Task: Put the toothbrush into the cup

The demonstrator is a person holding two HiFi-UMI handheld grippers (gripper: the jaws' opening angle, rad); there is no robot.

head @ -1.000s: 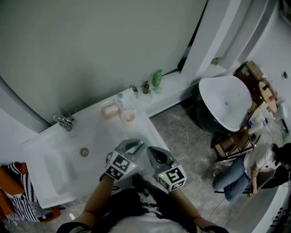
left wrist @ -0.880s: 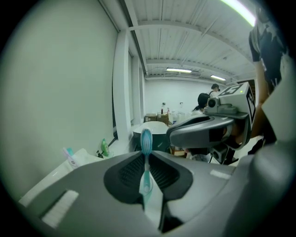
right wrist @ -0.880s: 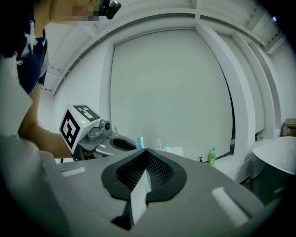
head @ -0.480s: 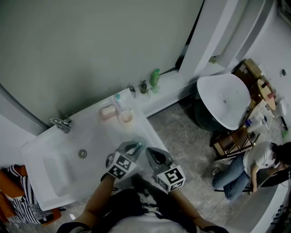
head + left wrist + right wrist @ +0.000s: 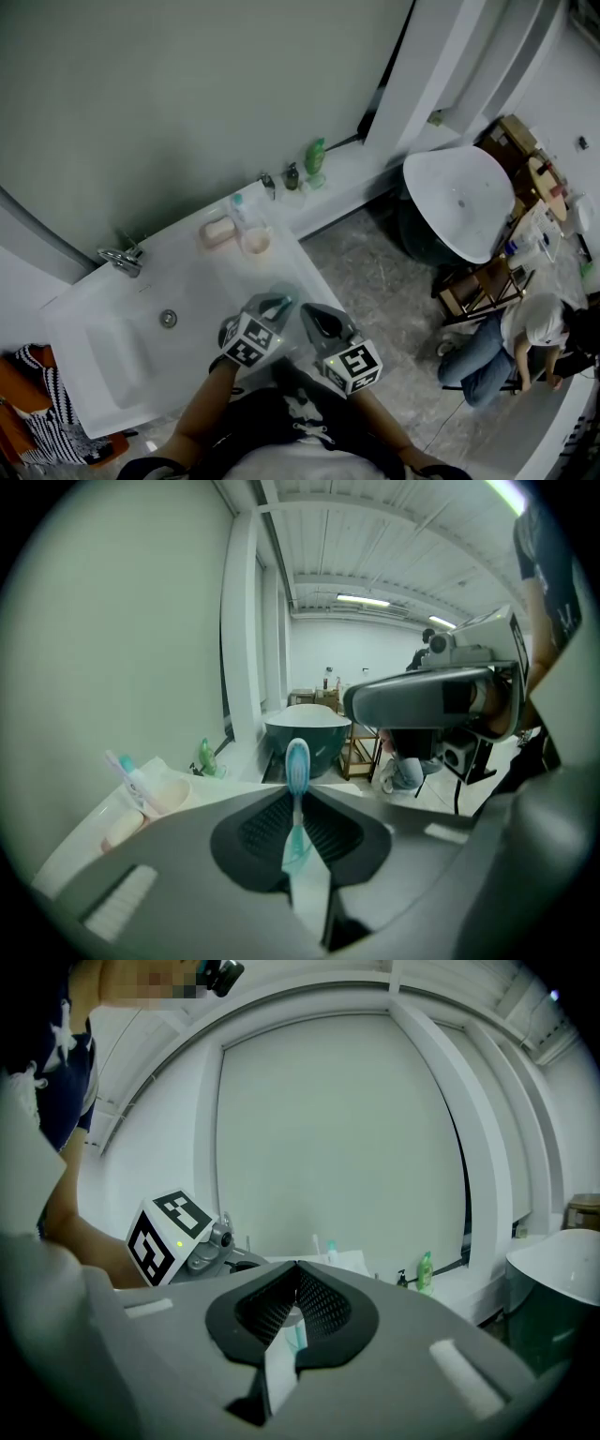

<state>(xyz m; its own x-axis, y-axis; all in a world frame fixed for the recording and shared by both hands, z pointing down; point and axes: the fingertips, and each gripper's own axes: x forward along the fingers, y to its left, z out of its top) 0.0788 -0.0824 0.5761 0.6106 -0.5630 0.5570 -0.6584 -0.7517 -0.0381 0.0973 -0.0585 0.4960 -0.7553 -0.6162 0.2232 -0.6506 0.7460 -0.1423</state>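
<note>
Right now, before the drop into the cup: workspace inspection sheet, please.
Surface: white sink counter, faucet at its back left.
Job's things: toothbrush upright in the left claw; cup at the counter's back edge, tube already in it.
Clutter: soap dish beside the cup; green bottle, dark bottle on the ledge.
Grippers: left claw shut on the toothbrush; right claw shut, teal sliver in its gap, unidentifiable.
Cables: nothing seen near the sink.
Surroundings: tub; a person crouching on the floor.
</note>
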